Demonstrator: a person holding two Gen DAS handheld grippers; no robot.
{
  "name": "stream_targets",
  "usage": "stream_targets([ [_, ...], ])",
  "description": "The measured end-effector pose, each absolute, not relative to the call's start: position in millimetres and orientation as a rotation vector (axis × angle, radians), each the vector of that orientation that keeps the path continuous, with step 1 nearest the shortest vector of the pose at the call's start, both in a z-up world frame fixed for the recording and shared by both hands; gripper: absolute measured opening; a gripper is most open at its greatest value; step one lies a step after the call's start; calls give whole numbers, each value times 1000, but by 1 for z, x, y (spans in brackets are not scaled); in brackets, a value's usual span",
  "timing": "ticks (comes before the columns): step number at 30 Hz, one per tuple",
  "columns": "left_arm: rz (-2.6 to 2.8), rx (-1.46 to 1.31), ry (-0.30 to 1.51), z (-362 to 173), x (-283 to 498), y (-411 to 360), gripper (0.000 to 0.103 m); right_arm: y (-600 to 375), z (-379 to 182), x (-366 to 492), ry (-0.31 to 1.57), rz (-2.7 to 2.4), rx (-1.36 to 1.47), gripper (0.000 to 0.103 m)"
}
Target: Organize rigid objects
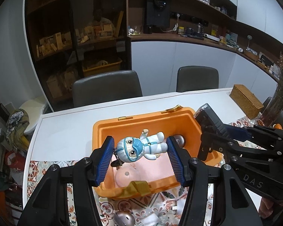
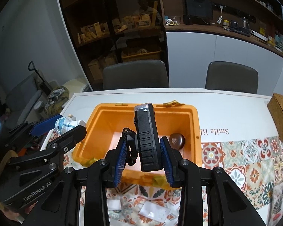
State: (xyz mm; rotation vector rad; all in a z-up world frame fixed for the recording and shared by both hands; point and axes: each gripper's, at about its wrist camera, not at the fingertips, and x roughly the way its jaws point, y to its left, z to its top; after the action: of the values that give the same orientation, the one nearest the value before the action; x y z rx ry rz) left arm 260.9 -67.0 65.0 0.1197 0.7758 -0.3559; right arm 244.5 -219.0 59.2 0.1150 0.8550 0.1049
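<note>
Blue ribbed pads [image 1: 106,160] of my left gripper [image 1: 139,157] sit closest to the lens, clamped on a small white and blue figurine [image 1: 139,146] lying crosswise between them, head toward the pad at 9 o'clock, feet toward the one at 3 o'clock. It hangs above the open orange bin [image 1: 181,113], which stands on a white table [image 1: 66,126] partly covered by a patterned cloth [image 1: 43,169]. Inside the bin I see a pink round thing [image 1: 126,175] at the near end and a dark rounded stone [image 1: 180,140] toward the far right corner.

My right gripper [image 2: 143,160] is closed on a black ribbed box [image 2: 147,141] held upright, its clear-topped end pointing to 12 o'clock over the bin's middle; a black cord loop [image 2: 129,145] hangs by the pad at 9 o'clock. From that camera the left gripper and figurine show at 9 o'clock, beside the bin's left wall.

Under my left gripper, at 6 o'clock on the cloth, lies a silver rounded thing [image 1: 124,217]. A woven box [image 1: 245,100] sits at 2 o'clock on the table, well apart from the bin, and two grey chairs [image 1: 107,88] stand behind the table
</note>
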Motion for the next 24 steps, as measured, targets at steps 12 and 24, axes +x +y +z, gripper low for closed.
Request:
stream_targets([
  [12, -342, 148, 880, 36, 299, -70, 57, -213, 37, 280, 937, 96, 85, 36],
  [24, -326, 161, 990, -5, 320, -73, 57, -214, 4, 301, 1017, 73, 70, 36],
])
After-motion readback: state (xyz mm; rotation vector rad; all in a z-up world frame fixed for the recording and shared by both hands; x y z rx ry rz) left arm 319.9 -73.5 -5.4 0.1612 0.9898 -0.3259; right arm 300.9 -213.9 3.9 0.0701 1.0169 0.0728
